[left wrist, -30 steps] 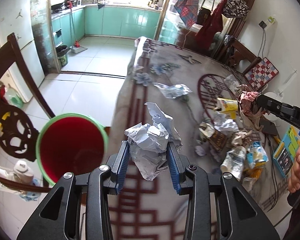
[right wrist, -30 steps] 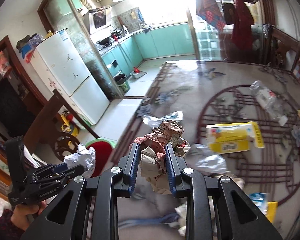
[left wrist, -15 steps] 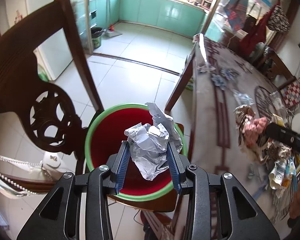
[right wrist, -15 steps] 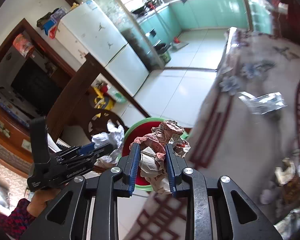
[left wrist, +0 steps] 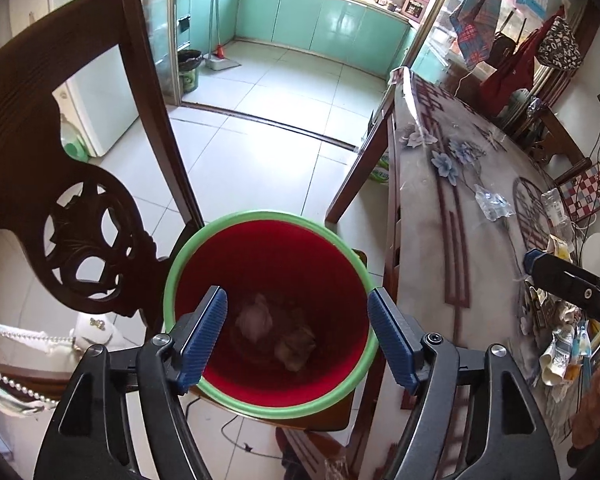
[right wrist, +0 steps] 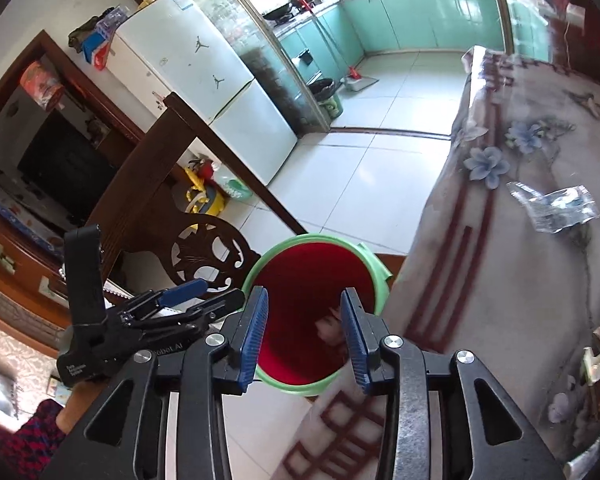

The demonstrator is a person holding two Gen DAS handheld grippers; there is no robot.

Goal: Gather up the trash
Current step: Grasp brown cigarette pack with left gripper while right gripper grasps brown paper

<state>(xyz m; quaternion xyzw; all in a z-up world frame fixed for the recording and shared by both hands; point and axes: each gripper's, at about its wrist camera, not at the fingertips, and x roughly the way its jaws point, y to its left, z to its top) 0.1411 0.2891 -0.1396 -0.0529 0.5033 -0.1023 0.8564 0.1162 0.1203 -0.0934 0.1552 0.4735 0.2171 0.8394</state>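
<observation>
Domestic dining area adjoining a kitchen: turquoise kitchen cabinets (left wrist: 320,16); white two-door refrigerator (right wrist: 220,100); carved dark wooden chair (left wrist: 60,184); floral-clothed dining table (left wrist: 460,200).

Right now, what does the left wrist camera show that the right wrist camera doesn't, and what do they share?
Only the left wrist view looks straight down into the bin, showing two crumpled wads at its bottom, plus the trash pile on the table. Only the right wrist view shows the white fridge. Both show the red bin with its green rim, the clear wrapper, and both grippers, left gripper and right gripper, open.
</observation>
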